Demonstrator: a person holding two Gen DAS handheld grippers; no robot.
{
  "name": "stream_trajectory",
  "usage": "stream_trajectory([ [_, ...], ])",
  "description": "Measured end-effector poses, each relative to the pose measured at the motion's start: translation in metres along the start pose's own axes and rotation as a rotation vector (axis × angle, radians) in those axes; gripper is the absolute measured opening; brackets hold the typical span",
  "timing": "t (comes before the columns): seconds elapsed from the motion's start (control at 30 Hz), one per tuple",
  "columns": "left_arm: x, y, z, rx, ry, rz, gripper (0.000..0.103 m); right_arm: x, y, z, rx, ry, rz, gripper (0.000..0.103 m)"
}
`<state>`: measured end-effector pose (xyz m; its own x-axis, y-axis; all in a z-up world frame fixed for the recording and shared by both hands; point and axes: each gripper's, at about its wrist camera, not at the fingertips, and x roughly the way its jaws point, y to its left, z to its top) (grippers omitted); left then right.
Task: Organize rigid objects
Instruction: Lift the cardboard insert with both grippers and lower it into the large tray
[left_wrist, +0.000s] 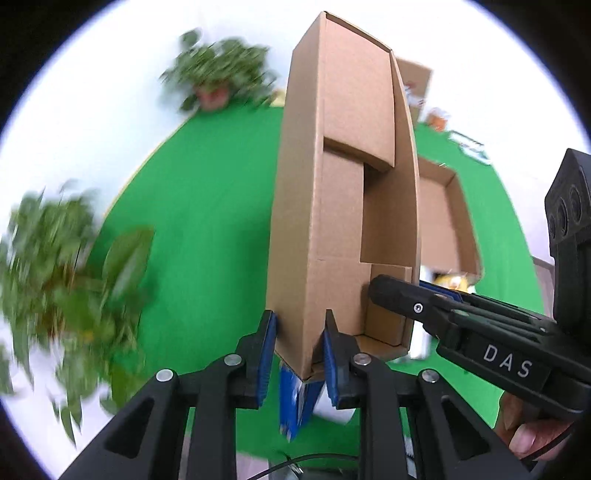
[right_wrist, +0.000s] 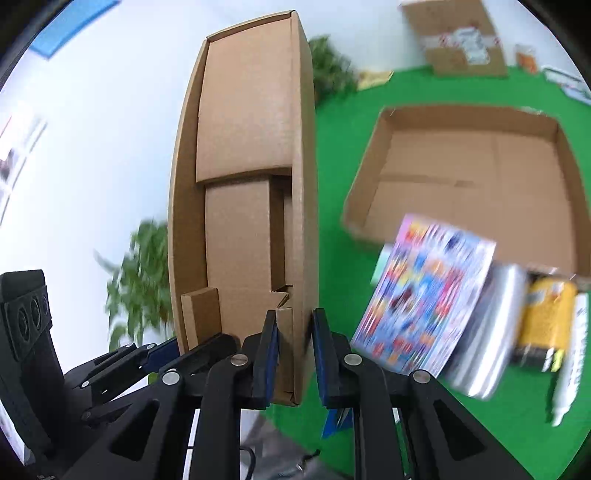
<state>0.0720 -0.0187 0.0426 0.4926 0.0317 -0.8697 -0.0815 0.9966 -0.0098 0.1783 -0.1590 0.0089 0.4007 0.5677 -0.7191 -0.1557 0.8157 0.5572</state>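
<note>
A shallow open cardboard box lid (left_wrist: 332, 206) is held up on edge above the green table, its hollow side facing right in the left wrist view. My left gripper (left_wrist: 300, 354) is shut on its left wall. My right gripper (right_wrist: 294, 354) is shut on the opposite wall of the same lid (right_wrist: 243, 192); it also shows in the left wrist view (left_wrist: 461, 325). A second open cardboard box (right_wrist: 469, 184) lies flat on the table, empty inside. In front of it lie a colourful book (right_wrist: 421, 299), a silver pouch (right_wrist: 487, 332), a yellow packet (right_wrist: 546, 321) and a white tube (right_wrist: 572, 358).
Potted plants (left_wrist: 66, 280) stand at the left edge and the far edge (left_wrist: 221, 77) of the green table (left_wrist: 207, 206). A taped cardboard carton (right_wrist: 461, 40) and small items sit at the far right edge. A blue object (left_wrist: 291, 402) lies below the lid.
</note>
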Motion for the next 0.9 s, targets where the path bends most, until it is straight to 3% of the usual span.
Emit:
stream_trajectory([
  [0.23,0.041,-0.016,0.087,0.139,-0.041,-0.128,0.023,-0.014,-0.031,0.079,0.089,-0.125,-0.099,0.016],
  [0.4,0.083,-0.016,0.146,0.183,-0.027,-0.199,0.023,0.003,-0.051,0.136,0.108,-0.138,-0.176,0.016],
  [0.57,0.153,0.006,0.183,0.169,0.042,-0.243,0.023,0.066,-0.08,0.185,0.133,-0.05,-0.223,0.016],
  [0.67,0.205,0.028,0.192,0.122,0.126,-0.264,0.023,0.113,-0.097,0.204,0.174,0.035,-0.226,0.017],
  [0.9,0.291,0.051,0.195,0.078,0.284,-0.219,0.023,0.216,-0.146,0.219,0.298,0.207,-0.205,0.017],
])
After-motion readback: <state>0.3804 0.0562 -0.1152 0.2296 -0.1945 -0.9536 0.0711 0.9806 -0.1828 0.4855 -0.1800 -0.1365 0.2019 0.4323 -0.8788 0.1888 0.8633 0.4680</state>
